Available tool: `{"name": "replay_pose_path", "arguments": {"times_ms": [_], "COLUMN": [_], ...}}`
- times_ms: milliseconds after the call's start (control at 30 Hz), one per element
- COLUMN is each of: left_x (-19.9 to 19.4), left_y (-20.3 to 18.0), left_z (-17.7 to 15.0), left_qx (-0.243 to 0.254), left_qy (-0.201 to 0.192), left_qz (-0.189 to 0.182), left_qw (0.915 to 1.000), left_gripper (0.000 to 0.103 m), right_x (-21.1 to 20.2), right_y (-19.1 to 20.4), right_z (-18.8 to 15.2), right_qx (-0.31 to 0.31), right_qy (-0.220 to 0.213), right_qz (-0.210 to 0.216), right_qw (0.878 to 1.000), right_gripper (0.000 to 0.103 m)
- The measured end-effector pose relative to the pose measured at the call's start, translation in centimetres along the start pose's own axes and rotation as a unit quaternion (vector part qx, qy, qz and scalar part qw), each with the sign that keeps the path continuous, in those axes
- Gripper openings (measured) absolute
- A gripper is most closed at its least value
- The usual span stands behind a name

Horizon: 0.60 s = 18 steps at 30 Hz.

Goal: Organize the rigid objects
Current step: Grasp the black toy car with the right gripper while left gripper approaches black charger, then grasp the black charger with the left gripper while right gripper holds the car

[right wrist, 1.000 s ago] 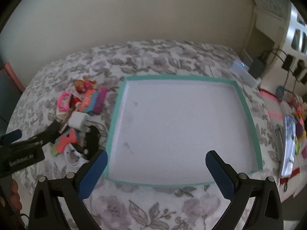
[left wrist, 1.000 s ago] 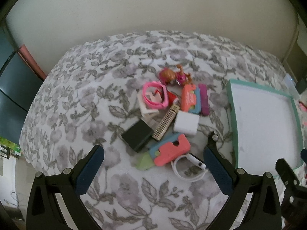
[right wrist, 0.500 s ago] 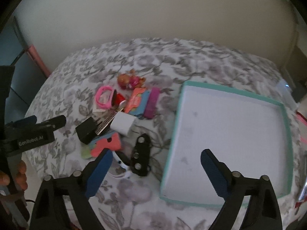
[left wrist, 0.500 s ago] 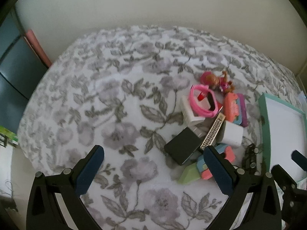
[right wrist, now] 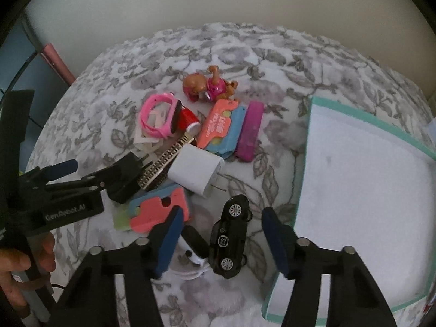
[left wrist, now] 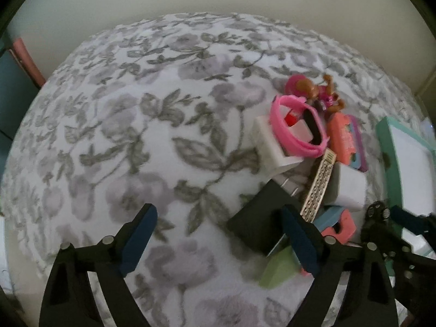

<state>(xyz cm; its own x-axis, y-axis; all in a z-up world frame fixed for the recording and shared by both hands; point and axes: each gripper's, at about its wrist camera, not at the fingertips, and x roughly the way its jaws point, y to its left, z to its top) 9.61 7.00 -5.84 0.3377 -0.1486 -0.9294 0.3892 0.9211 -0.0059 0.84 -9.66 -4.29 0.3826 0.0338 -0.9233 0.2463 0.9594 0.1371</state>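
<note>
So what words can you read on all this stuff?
"GenRobot.AI": white letters on the side of the left gripper, in the right wrist view.
Pale print on the orange card: too blurred to read.
Round badge on the roof of the black toy car: too small to read.
Nothing else shows writing.

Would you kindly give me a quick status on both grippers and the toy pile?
Right gripper closing around black toy car, pads not touching. Left gripper open, narrowing slightly, over black adapter. Teal tray beside pile, nothing inside.
</note>
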Motion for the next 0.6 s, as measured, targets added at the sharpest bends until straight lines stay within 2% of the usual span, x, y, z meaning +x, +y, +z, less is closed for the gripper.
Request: {"name": "replay_pose_path", "arguments": {"times_ms": [200, 300, 433, 533, 600], "left_x": [0.3, 0.5, 0.5, 0.4, 0.3], "left_y": [-1.1, -1.8, -1.7, -1.6, -1.8], "left_z": [-0.2, -0.3, -0.2, -0.4, -0.5], "left_qx": [0.021, 0.037, 0.033, 0.038, 0.044], "left_qy": [-0.005, -0.001, -0.005, -0.003, -0.003], "left_qz": [-0.028, -0.044, -0.062, -0.08, -0.077], "left_qw": [0.9994, 0.9983, 0.9975, 0.9961, 0.9961], "left_gripper": [0.089, 0.08, 0.073, 0.063, 0.062], "right_x": [1.5, 2.1, 2.5, 2.6, 2.7], "right_y": [-0.7, -0.8, -0.5, -0.7, -0.7], "right_z": [-0.3, -0.6, -0.7, -0.9, -0.8], "right_qx": [0.018, 0.017, 0.014, 0.015, 0.016], "right_qy": [0.021, 0.032, 0.036, 0.035, 0.034], "right_qz": [0.0, 0.002, 0.001, 0.003, 0.004], "right_qw": [1.0, 0.999, 0.999, 0.999, 0.999], "right_gripper": [0.042, 0.037, 0.035, 0.035, 0.035]}}
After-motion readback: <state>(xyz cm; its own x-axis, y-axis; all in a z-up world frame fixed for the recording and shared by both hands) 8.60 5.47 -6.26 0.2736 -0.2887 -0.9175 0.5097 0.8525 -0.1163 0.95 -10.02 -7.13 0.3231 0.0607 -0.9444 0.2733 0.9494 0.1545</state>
